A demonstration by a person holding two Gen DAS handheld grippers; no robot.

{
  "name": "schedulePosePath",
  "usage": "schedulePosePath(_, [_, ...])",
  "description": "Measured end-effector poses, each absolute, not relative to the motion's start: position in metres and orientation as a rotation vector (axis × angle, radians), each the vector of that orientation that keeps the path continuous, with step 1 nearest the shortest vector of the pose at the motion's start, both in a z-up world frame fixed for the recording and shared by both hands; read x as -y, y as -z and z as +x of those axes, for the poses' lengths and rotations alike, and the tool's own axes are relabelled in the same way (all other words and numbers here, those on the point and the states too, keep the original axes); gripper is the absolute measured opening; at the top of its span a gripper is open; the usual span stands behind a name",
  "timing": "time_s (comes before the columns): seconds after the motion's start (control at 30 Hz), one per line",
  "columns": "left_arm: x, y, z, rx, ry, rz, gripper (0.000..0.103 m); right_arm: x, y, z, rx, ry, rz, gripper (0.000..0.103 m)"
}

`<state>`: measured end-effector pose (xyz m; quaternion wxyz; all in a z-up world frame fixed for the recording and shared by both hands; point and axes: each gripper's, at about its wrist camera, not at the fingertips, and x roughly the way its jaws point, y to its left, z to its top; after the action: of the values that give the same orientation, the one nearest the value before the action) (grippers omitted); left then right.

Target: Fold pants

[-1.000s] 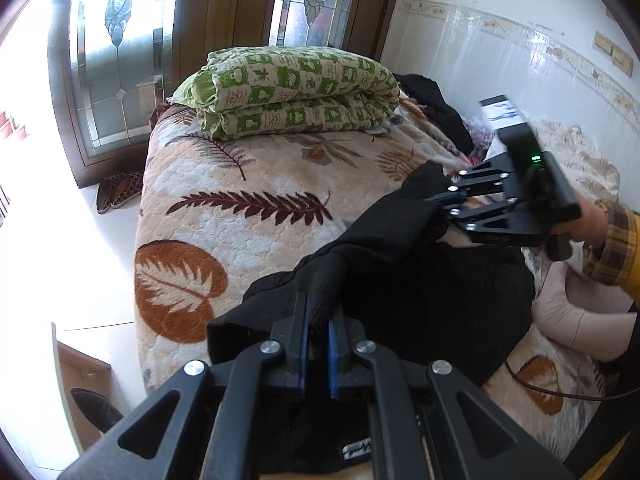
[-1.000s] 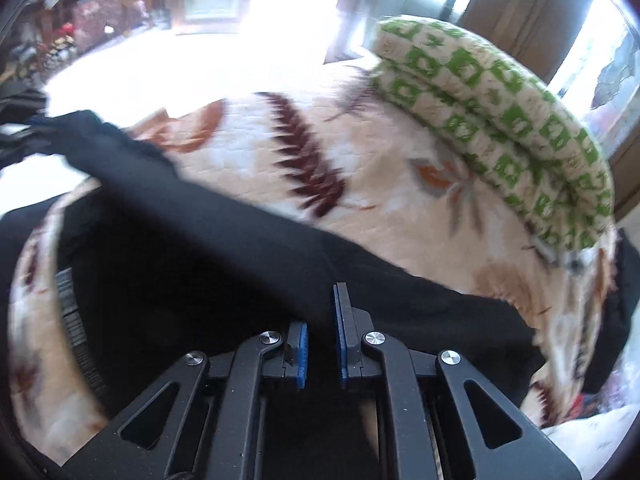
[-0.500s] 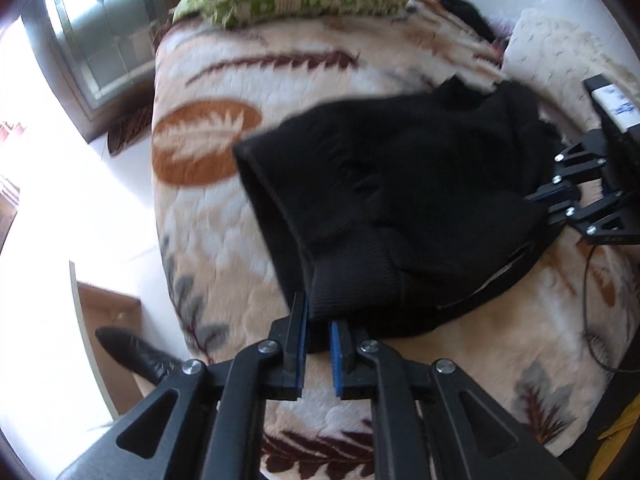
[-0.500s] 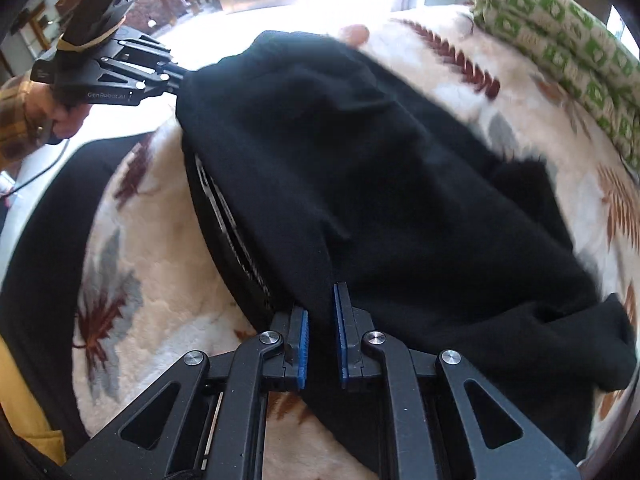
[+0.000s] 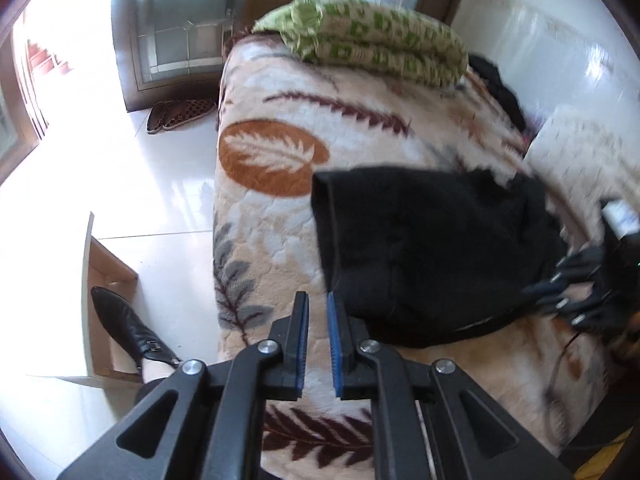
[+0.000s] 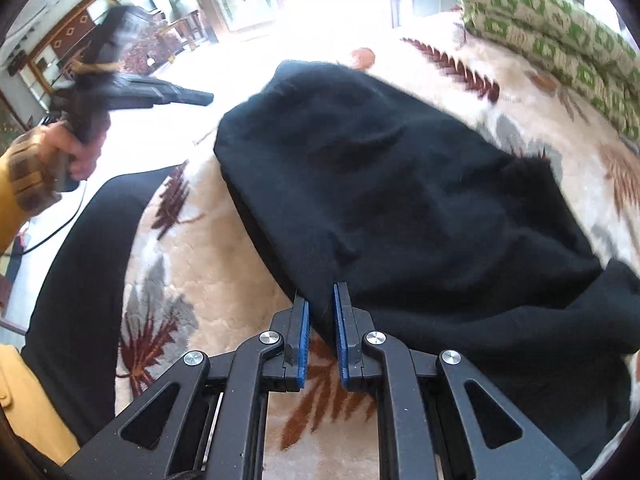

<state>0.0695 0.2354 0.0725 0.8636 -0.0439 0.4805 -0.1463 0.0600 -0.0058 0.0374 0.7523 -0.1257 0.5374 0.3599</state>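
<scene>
The black pants (image 6: 400,184) lie bunched in a thick folded heap on the leaf-patterned blanket (image 5: 272,216) that covers the bed. In the right wrist view they spread from between the jaws up and away to the right. Our right gripper (image 6: 321,292) is clamped on them: its jaws stand nearly together and the near edge of the black cloth runs down between the blue pads, with bare blanket showing under the lower part of the gap. Our left gripper (image 5: 317,300) has its jaws drawn almost fully together with nothing in them; only blanket shows through the narrow slot. The near corner of the pants sits just beside its right finger, at the tip, and whether cloth and finger touch we cannot tell. From those left jaws the heap stretches up and to the right, and at its far right side the other gripper appears blurred, its fingers at the cloth's edge. Well beyond both pairs of jaws a folded green-and-white quilt (image 5: 380,40) rests at the far end of the bed, apart from the pants. To the left of the left jaws, off the bed's edge, a black boot (image 5: 128,328) stands on the white floor by a cardboard box (image 5: 108,276). Farther off, a pair of patterned slippers (image 5: 176,116) lies below a glass door (image 5: 180,28).
</scene>
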Motion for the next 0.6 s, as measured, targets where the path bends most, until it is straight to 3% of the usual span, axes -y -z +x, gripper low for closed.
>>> schedulePosePath(0.2, [-0.195,-0.089,0.077,-1.006,0.411,-0.142,0.012,0.003,-0.033,0.060,-1.174,-0.769,-0.256,0.012])
schedulePosePath(0.37, [-0.150,-0.021,0.099,-1.228,0.351,-0.032,0.012,0.012,-0.026,0.057,-1.165,-0.749,-0.227,0.014])
schedulePosePath(0.4, [-0.150,-0.019,0.097,-1.197,0.352,-0.045,0.012,0.014,-0.024,0.057,-1.169,-0.741,-0.214,0.015])
schedulePosePath(0.43, [-0.151,-0.021,0.096,-1.184,0.352,-0.053,0.012,0.017,-0.025,0.057,-1.172,-0.738,-0.200,0.017])
schedulePosePath(0.47, [-0.152,-0.022,0.096,-1.190,0.348,-0.064,0.012,0.021,-0.028,0.059,-1.181,-0.740,-0.169,0.029])
schedulePosePath(0.5, [-0.153,-0.024,0.096,-1.196,0.346,-0.071,0.012,0.024,-0.031,0.062,-1.195,-0.743,-0.142,0.034])
schedulePosePath(0.6, [-0.151,-0.036,0.091,-1.195,0.337,-0.035,0.012,0.051,-0.052,0.075,-1.181,-0.739,-0.038,0.038])
